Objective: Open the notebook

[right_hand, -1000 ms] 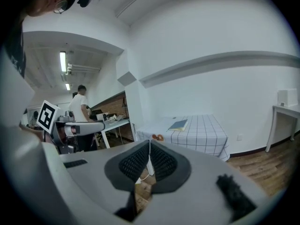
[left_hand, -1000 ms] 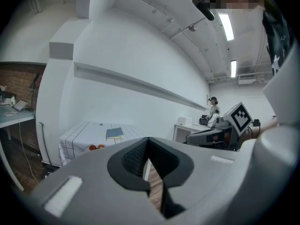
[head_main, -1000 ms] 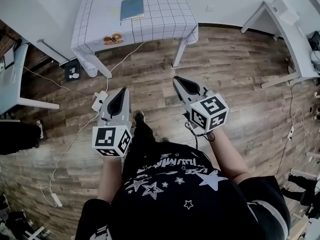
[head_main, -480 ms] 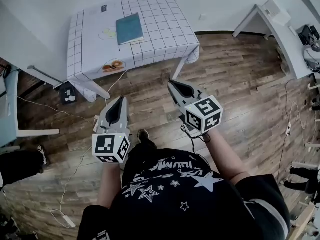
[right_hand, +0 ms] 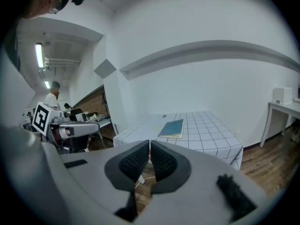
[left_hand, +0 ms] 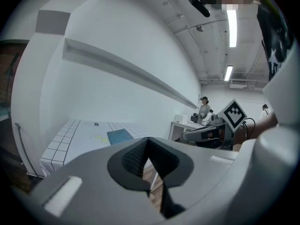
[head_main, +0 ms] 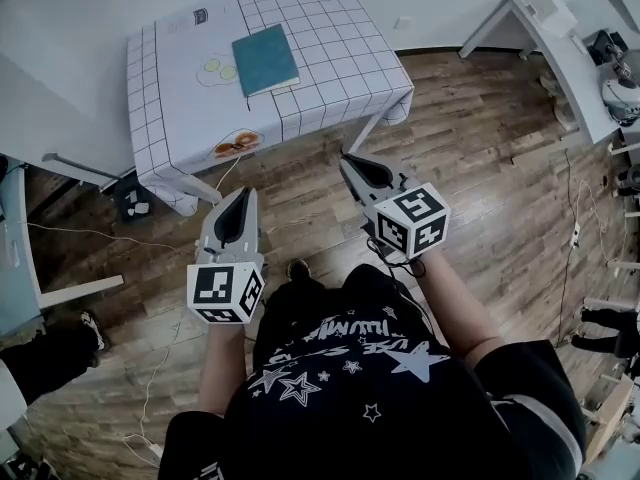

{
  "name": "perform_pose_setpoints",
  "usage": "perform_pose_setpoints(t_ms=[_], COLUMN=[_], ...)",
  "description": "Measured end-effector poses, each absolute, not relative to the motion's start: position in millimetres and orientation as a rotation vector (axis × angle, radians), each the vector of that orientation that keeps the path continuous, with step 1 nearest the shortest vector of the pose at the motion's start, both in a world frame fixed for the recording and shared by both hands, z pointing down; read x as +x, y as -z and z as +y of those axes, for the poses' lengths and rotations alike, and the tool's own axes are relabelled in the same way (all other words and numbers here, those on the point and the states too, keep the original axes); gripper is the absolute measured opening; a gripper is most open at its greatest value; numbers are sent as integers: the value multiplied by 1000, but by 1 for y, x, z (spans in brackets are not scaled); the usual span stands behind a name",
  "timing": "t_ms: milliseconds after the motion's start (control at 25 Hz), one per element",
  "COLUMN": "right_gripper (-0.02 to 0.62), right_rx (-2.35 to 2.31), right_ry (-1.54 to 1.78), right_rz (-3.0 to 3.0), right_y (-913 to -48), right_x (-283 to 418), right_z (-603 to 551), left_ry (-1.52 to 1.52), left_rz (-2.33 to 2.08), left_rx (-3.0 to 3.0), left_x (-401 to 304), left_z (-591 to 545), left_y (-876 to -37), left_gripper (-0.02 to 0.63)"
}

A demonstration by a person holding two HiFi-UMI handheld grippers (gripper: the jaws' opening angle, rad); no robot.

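Observation:
The teal notebook (head_main: 265, 59) lies closed on a table with a white gridded cloth (head_main: 330, 28), far ahead of both grippers. My left gripper (head_main: 242, 193) is held over the wooden floor, short of the table's near edge, shut with nothing in it. My right gripper (head_main: 349, 158) hovers near the table's right front leg, also shut and empty. In the left gripper view the notebook (left_hand: 119, 136) shows beyond the closed jaws of the left gripper (left_hand: 147, 139). In the right gripper view the notebook (right_hand: 171, 128) lies on the cloth (right_hand: 206, 132) above the right gripper (right_hand: 150, 143).
Cables and a power strip (head_main: 150, 368) trail over the wooden floor under and left of the table. A white desk (head_main: 540, 28) stands at the right wall, another table edge (head_main: 15, 248) at the left. People stand far off (right_hand: 52, 97).
The person has walked toward the table. It sits lower and closer in the head view, and both shut grippers have advanced with the body.

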State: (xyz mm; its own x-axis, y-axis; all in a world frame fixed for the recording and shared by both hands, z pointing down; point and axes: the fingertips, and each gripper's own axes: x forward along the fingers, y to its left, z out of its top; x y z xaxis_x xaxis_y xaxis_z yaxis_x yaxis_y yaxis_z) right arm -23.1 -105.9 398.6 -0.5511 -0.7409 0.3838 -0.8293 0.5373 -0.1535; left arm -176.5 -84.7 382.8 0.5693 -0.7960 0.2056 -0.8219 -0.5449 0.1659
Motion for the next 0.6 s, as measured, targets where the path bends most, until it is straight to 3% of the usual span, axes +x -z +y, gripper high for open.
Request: perform_pose_setpoints(t_ms=[600], right_gripper=[18], right_rx=[1276], right_ry=[-494], right_rz=[-2545], right_y=[-415], right_x=[-22], right_z=[-177], left_ry=[-206], left_rz=[-1425], left_rx=[2509], left_x=[-184], left_z=[-140], left_y=[-398], left_gripper=[9])
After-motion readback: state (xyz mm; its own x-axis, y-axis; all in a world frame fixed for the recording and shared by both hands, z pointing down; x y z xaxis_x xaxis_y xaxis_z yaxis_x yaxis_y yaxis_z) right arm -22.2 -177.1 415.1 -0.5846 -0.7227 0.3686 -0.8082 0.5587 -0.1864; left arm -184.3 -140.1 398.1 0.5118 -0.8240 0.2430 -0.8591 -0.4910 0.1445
